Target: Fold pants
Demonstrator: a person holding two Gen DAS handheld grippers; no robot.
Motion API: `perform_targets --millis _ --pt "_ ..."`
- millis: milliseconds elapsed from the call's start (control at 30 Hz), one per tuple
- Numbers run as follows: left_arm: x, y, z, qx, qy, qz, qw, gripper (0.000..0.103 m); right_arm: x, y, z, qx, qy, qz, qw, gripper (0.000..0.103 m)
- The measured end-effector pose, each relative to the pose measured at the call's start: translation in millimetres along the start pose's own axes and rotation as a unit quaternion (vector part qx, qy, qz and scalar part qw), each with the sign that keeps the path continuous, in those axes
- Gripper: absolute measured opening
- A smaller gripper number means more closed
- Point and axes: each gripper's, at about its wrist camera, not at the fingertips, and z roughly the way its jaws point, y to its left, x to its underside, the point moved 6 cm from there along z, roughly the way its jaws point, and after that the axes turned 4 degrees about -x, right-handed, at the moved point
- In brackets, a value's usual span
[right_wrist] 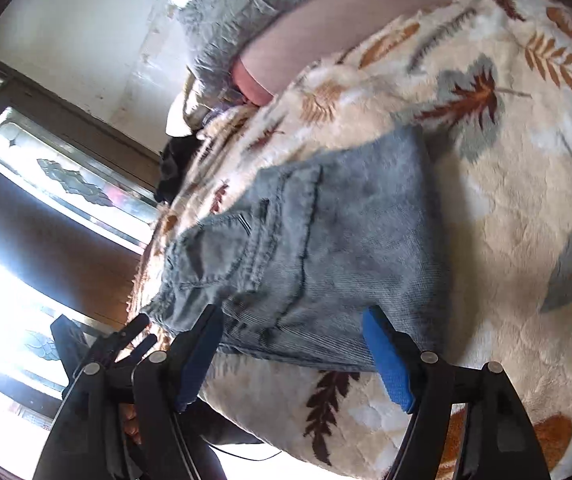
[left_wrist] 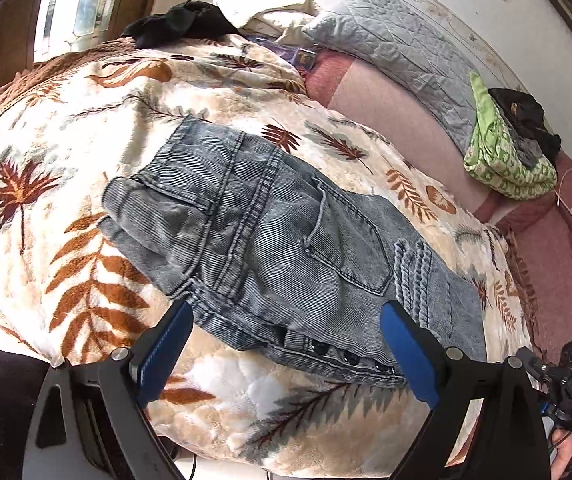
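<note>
Folded grey-blue denim pants [left_wrist: 270, 240] lying in a compact bundle on a cream leaf-print fleece blanket [left_wrist: 66, 184], back pocket and stitched seams facing up, row of dark buttons along the near edge. Left gripper [left_wrist: 286, 340] hovering just above that near edge, blue pads [left_wrist: 406, 356] spread wide, nothing clamped, cloth visible below the gap but contact not discernible. Right gripper [right_wrist: 292, 344] likewise spread apart over the opposite side of the pants [right_wrist: 306, 248], empty; view there blurred, fabric detail smeared. Lower layers of the fold hidden under the top layer. Beyond, a quilted grey pillow [left_wrist: 402, 48], a green patterned cloth [left_wrist: 502, 164] with dark garments on it, and a black garment [left_wrist: 182, 24], partly cut off.
</note>
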Motion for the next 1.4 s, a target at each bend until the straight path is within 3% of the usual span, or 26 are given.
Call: perform_targets --millis 200,400,700,1033,1133,1233,1400 --pt "-15.0 46.0 1.4 0.024 0.009 -0.109 0.9937 0.095 -0.9 -0.7 13.4 0.009 0.004 0.007 1.0 0.076" --pt "-23.7 74.2 7.6 0.048 0.015 -0.166 0.9849 0.095 0.0 8.3 15.9 0.019 -0.005 -0.022 1.0 0.076" --pt "-23.6 87.4 20.9 0.069 0.026 -0.202 0.9766 0.095 4.7 -0.6 27.8 0.054 0.002 -0.017 0.998 0.076" --pt "-34.2 97.0 30.3 0.093 0.022 -0.243 0.9653 0.095 6.0 40.3 58.0 0.035 0.018 -0.064 0.997 0.076" --pt "-35.3 108.8 29.0 0.117 0.023 -0.27 0.9556 0.094 20.4 42.1 72.9 0.048 0.044 -0.079 0.995 0.076" --pt "-35.7 113.9 30.8 0.135 0.027 -0.288 0.9478 0.094 25.2 43.7 74.6 0.049 0.044 -0.087 0.994 0.076" --pt "-39.8 105.1 29.3 0.146 0.021 -0.285 0.9471 0.094 24.8 39.2 70.5 0.04 0.038 -0.075 0.996 0.076"
